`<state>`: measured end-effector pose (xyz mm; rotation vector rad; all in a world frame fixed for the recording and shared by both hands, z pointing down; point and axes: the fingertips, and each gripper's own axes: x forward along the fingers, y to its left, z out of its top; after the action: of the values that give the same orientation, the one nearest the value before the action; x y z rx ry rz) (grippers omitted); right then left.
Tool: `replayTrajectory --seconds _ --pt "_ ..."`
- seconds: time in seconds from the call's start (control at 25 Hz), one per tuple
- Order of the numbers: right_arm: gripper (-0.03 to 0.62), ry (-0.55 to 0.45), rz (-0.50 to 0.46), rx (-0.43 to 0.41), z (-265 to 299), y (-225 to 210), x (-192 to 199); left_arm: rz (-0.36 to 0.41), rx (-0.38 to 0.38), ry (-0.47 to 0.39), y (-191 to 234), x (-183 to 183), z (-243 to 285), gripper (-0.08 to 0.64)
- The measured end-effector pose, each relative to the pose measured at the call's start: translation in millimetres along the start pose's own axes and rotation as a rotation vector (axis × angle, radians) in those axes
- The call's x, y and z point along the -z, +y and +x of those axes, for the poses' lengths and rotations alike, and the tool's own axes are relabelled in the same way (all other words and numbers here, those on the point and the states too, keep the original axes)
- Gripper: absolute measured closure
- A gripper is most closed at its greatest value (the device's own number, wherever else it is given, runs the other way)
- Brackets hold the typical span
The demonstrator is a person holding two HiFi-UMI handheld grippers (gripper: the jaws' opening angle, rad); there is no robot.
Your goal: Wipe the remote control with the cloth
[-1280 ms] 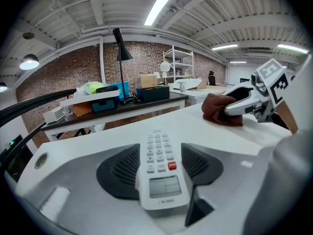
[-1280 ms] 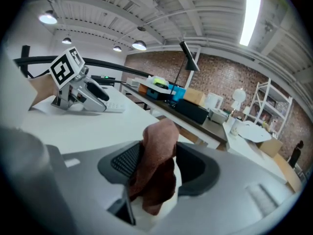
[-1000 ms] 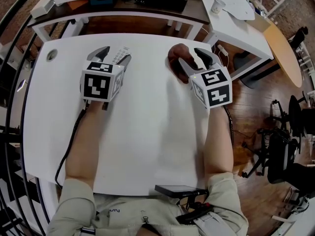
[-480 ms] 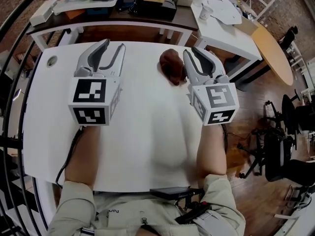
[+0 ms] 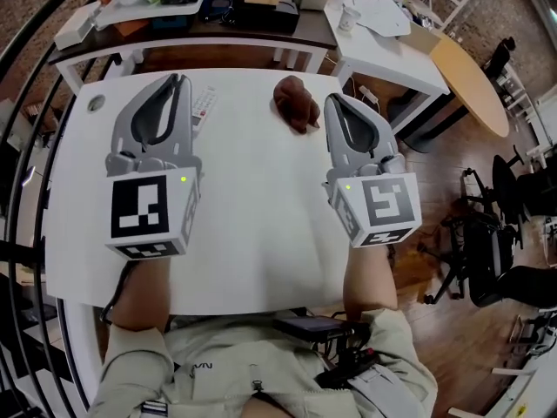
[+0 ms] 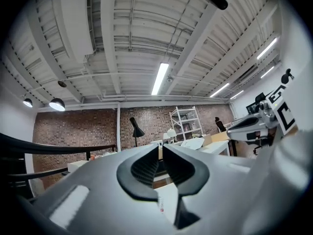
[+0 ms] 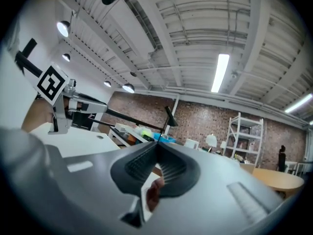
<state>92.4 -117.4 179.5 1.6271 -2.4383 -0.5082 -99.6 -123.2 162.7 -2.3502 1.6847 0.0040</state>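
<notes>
Left hand-held gripper [image 5: 179,80] is up over the white desk [image 5: 261,233]. Its jaws have just been closing; tips now together, nothing between them. Right hand-held gripper [image 5: 334,101] is up over the desk's right side, jaws also just closed, tips meeting, empty. Both point away from the person toward the far edge. Slim white remote control with a red button [image 5: 203,104] lies flat near the far edge, just right of the left gripper's tips in the head view, and nothing is touching it. Crumpled brown cloth [image 5: 294,103] sits near the far edge between the two grippers, closer to the right one and apart from the remote. Cluttered dark table [image 5: 261,24] stands behind the desk, with a smaller white table [image 5: 383,37] at its right.
</notes>
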Motion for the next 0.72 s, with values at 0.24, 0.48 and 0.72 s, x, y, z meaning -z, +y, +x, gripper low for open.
replayTrajectory --seconds 0.24,0.48,0.72 --pt "0.588 -0.037 0.043 0.021 -47.2 19.4 -11.9 -0.039 -0.037 -0.086 -15.9 -22.7 -50.2 0.543" --pt "0.588 -0.018 0.085 0.042 -86.9 36.0 3.7 -0.076 -0.028 -0.049 -43.6 3.3 -88.5 0.548" --pt "0.588 0.002 0.119 0.049 -116.1 50.7 23.2 -0.103 -0.027 -0.011 -59.7 24.2 -114.2 0.548"
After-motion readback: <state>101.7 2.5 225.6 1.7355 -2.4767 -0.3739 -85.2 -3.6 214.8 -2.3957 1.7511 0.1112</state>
